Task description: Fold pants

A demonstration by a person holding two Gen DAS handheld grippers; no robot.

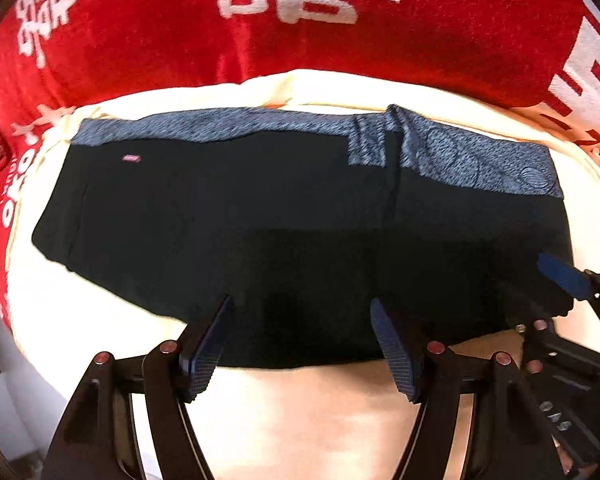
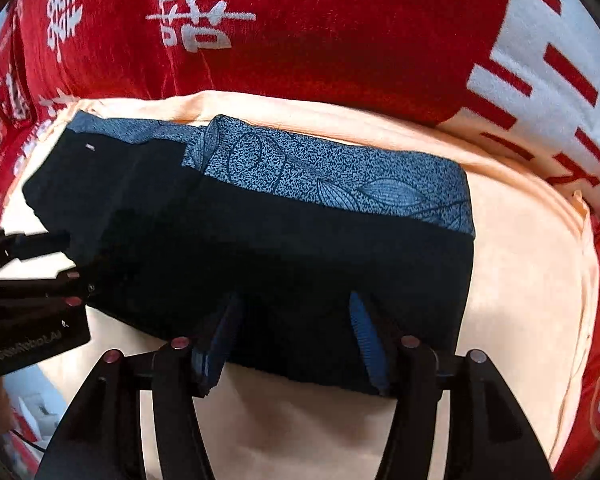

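Black fabric pants with blue leaf-print band point(image 1: 260, 208) lie flat on the cream cloth surface point(image 1: 300, 420), red printed blanket point(image 1: 340, 40) behind. Left gripper point(image 1: 300, 332) and right gripper point(image 2: 296, 336) both spread wide, fingers over the near hem, nothing pinched. Looks like the grasp step before a fold; next, both need to close on the near edge and carry it toward the band.

Cream cloth point(image 1: 300, 408) before red character-printed blanket point(image 1: 440, 32).
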